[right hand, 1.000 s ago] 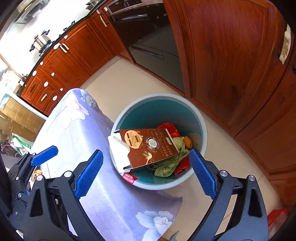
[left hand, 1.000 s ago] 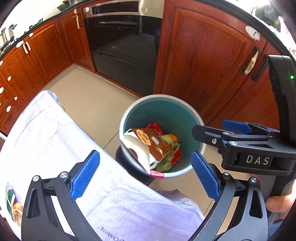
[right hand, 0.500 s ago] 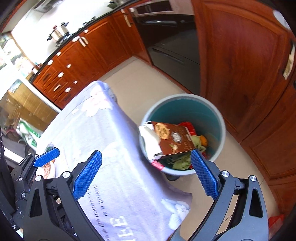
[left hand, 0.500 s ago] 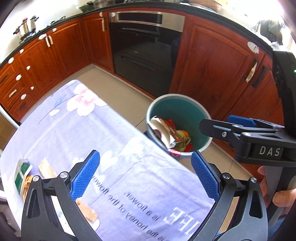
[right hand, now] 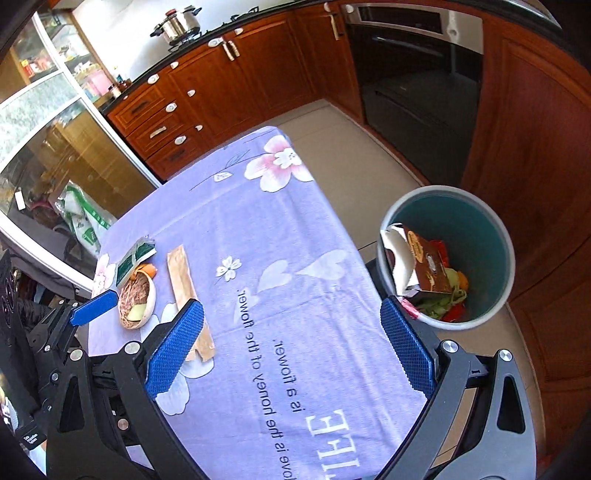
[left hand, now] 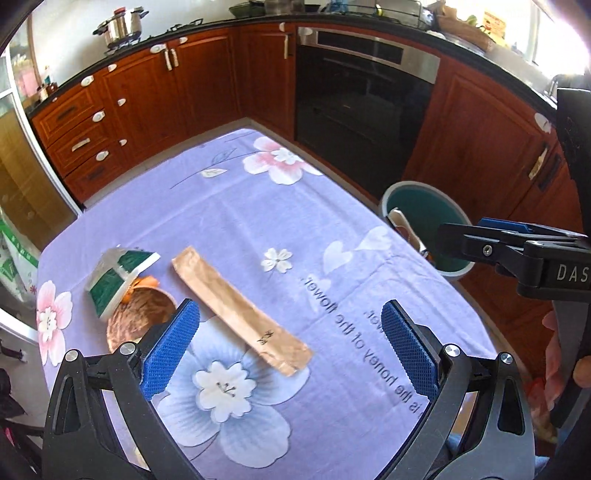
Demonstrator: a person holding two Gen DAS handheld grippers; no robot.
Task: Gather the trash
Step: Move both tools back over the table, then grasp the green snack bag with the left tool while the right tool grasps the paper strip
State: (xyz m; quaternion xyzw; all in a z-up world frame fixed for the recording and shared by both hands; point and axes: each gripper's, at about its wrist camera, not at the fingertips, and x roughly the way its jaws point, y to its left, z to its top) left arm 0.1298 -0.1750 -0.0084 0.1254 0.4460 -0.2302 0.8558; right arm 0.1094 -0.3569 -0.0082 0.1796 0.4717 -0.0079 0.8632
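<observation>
1. Long brown paper wrapper (left hand: 242,309), flat and slanted, on the purple cloth.
2. Green-and-white carton (left hand: 117,276), leaning on a brown bowl (left hand: 138,318) (orange peel between).
3. Round bin (right hand: 447,254), on the floor, trash inside.

Reddish wood cabinets (left hand: 155,99), black oven (left hand: 354,110), beige floor (right hand: 354,147)

This is a home kitchen. Red-brown wooden cabinets (left hand: 140,96) with white handles run along the walls under a dark worktop (left hand: 207,27), a built-in oven (left hand: 362,96) sits between them, and a steel pot (left hand: 120,26) stands on the hob (far left corner). The floor (right hand: 343,147) is pale tile.
</observation>
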